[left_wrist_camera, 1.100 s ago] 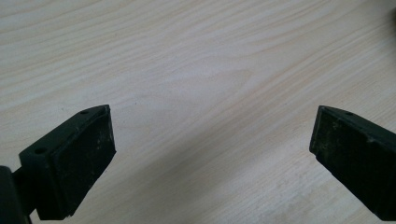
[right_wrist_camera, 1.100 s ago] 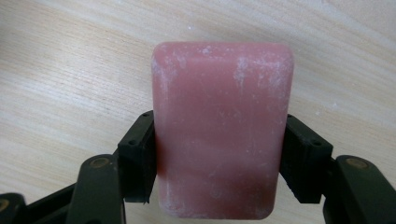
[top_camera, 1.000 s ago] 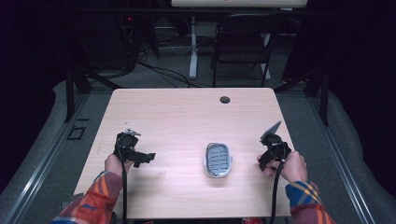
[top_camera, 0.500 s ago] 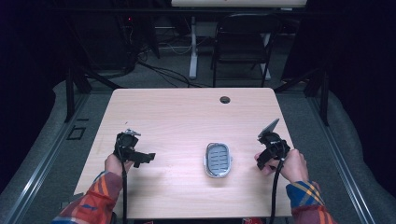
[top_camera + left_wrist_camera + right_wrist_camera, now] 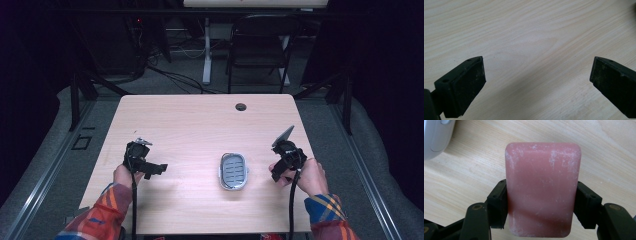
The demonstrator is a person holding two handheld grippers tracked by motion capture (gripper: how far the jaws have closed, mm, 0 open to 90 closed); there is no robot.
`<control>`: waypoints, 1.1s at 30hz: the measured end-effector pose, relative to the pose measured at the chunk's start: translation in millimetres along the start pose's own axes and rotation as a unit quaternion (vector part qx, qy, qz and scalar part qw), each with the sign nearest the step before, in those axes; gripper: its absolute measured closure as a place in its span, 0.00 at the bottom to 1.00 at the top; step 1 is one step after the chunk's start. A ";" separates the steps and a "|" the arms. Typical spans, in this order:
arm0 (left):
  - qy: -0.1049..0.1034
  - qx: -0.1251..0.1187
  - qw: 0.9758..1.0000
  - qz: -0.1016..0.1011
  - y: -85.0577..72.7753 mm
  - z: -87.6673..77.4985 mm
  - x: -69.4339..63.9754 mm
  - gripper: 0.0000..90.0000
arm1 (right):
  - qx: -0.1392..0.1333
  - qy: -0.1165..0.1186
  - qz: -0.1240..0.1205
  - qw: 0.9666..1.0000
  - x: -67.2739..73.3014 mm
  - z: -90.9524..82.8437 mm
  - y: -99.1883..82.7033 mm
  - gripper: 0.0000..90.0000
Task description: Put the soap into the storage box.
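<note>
- Pink soap bar sits pinched in my right tool, one black jaw pressed against each long side, and it hangs over bare wood with nothing under it.
- In the high view my right tool is just right of the soap dish, near it but not touching; a second ago it was a little lower and farther from the dish, so I have lifted the bar and begun easing it in.
- The grip has not changed over that second: same pinch, same width, no slipping that I can see.
- The soap dish, a grey oval tray with slots in its floor, lies empty in the middle of the table; its pale rim shows at the top left corner of the right gripper view.
- My left tool is spread wide with nothing between the jaws, and in the high view it rests well apart from the dish, where it was before.
- I judge the pickup done and the carry started; what remains is to bring the bar over the dish, lower it flat and let go.
</note>
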State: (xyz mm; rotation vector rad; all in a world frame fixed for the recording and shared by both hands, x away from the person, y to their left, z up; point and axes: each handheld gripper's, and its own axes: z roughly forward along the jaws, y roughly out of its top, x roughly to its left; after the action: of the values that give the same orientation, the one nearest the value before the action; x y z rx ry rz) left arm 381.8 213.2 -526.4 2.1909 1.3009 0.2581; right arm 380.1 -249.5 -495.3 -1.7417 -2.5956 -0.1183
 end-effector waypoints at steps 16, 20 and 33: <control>-0.001 0.002 1.000 -0.001 0.5 0.7 -0.9 0.00 | -0.005 0.000 -0.017 1.000 14.6 -11.9 10.8 0.42; -0.001 0.002 1.000 -0.002 0.3 0.4 -0.9 0.00 | 0.007 0.004 -0.029 1.000 16.7 -14.0 15.2 0.42; -0.003 0.000 1.000 0.001 0.6 0.5 -1.0 0.00 | 0.000 -0.006 -0.042 0.999 30.0 -28.3 30.1 0.42</control>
State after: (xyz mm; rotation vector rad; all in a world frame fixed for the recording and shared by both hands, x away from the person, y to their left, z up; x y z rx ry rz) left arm 381.9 212.0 -526.3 2.1918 1.2952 0.2531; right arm 395.7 -212.5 -463.8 -1.6401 -2.6772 -0.1091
